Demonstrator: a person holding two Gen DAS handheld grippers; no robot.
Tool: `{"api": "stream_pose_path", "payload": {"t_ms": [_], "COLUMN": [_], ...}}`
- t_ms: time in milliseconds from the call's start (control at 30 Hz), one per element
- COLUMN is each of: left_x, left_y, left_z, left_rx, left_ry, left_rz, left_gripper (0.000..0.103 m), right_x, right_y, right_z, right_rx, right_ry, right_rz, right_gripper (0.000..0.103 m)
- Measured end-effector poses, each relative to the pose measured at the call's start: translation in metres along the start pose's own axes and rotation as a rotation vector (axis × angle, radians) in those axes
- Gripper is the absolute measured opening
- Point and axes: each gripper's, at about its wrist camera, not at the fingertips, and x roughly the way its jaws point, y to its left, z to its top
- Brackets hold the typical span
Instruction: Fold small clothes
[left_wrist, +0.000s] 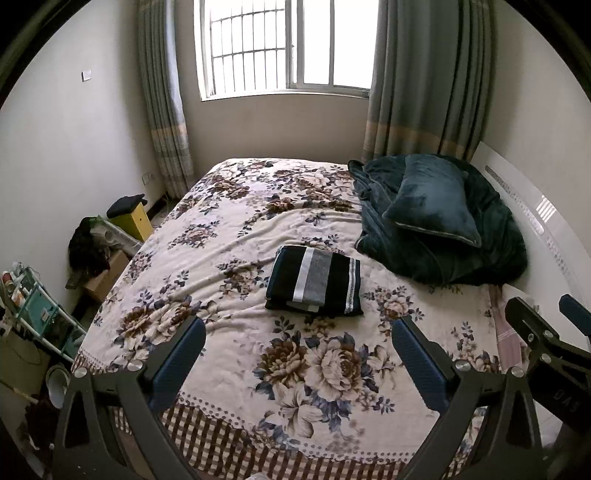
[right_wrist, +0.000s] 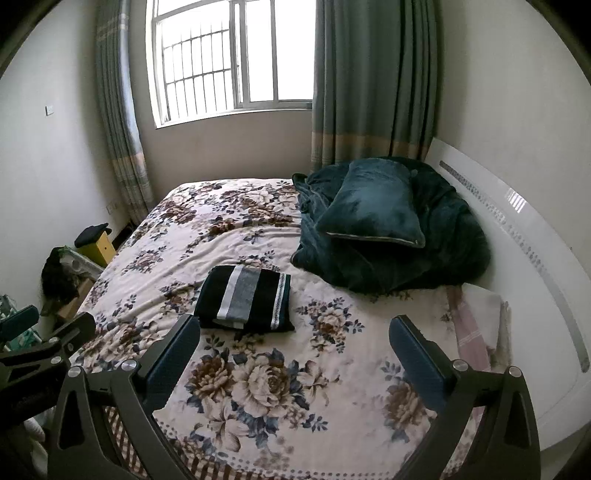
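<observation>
A folded black garment with white and grey stripes (left_wrist: 314, 281) lies flat in the middle of the floral bedspread (left_wrist: 221, 236); it also shows in the right wrist view (right_wrist: 245, 297). My left gripper (left_wrist: 298, 328) is open and empty, held above the near part of the bed, short of the garment. My right gripper (right_wrist: 294, 328) is open and empty, beside the left one and to the right of the garment. The right gripper shows at the right edge of the left wrist view (left_wrist: 543, 325), and the left gripper at the left edge of the right wrist view (right_wrist: 48, 328).
A dark teal quilt with a pillow (left_wrist: 436, 206) is piled at the bed's far right against a white headboard (left_wrist: 535, 206). A pink striped cloth (right_wrist: 471, 332) lies at the right edge. Boxes, a yellow stool (left_wrist: 131, 218) and a shelf rack (left_wrist: 40, 314) crowd the floor at left.
</observation>
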Motion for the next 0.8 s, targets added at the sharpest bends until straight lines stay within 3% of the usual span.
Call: {"api": "stream_pose_path", "payload": {"t_ms": [800], "left_x": [-0.0058], "left_y": [0.0034], "left_z": [-0.0015], "left_rx": [0.001], "left_ry": [0.000], "left_rz": [0.007], "left_gripper": [0.103], "right_x": [-0.0046], "right_y": [0.0063], "right_z": [-0.0060], "right_rx": [-0.006], "right_ry": [0.003], "right_rz": [0.004], "right_gripper": [0.103]}}
